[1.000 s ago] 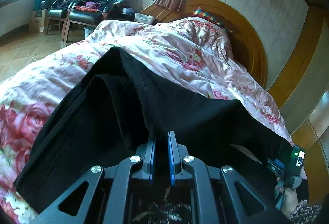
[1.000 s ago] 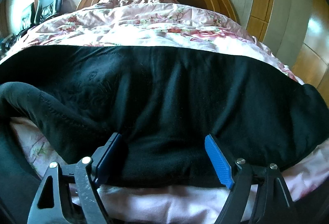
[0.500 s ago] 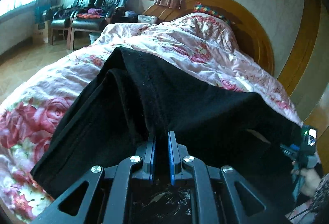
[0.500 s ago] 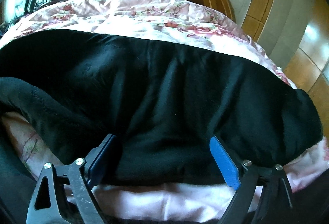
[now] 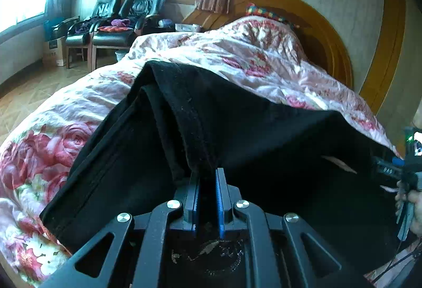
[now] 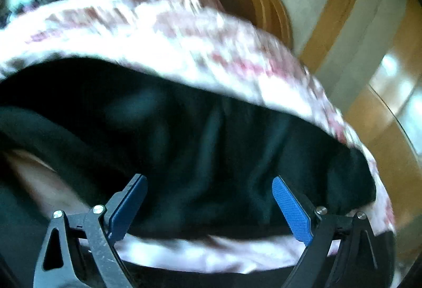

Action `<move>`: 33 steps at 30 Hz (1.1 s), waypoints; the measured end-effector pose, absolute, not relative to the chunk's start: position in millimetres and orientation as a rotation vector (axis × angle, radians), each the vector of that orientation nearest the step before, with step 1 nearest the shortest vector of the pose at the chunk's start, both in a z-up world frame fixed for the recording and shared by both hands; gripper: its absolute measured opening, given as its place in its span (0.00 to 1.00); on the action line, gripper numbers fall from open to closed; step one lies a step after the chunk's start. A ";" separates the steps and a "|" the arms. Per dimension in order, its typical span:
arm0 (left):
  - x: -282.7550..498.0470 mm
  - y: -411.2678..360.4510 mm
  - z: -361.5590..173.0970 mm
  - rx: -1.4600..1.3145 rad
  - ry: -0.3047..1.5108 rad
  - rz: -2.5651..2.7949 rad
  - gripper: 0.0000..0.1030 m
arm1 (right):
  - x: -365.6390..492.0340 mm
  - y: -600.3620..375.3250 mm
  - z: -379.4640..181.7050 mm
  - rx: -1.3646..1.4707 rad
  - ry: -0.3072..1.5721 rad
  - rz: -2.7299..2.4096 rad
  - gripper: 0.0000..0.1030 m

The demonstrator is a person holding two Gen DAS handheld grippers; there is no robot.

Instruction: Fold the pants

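Black pants (image 5: 237,129) lie across a bed with a pink floral quilt (image 5: 250,58). My left gripper (image 5: 207,174) is shut on a raised fold of the pants, which drapes away from the jaws. In the right wrist view the pants (image 6: 211,145) fill the middle, blurred by motion. My right gripper (image 6: 209,206) is open, its blue pads wide apart at the near edge of the pants, holding nothing. The right gripper's body and the hand on it show at the right edge of the left wrist view (image 5: 406,169).
A curved wooden headboard (image 5: 329,37) stands behind the bed. Two black armchairs (image 5: 118,18) with clothes on them stand by the window at the far left. A cardboard box (image 5: 54,50) sits on the tiled floor. Wood-panelled wall is at the right (image 6: 390,108).
My left gripper has pulled back with the fold in it, showing more quilt. My right gripper stays open and is now moving fast, so its view has blurred and swung.
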State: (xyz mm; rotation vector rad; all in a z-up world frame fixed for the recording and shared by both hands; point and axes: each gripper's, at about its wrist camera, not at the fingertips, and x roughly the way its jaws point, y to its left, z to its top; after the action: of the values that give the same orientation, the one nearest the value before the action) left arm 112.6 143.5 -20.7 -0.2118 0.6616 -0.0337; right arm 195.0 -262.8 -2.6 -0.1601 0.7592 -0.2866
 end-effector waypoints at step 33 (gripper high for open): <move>80.2 259.6 -43.1 -0.893 0.504 -0.006 0.16 | 126.8 -210.7 45.6 0.489 0.737 0.291 0.10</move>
State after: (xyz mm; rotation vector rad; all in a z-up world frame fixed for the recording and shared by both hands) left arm 80.2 259.6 -43.1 -0.8930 0.5039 -0.0060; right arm 126.8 -210.7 45.6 0.4894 0.7372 0.2913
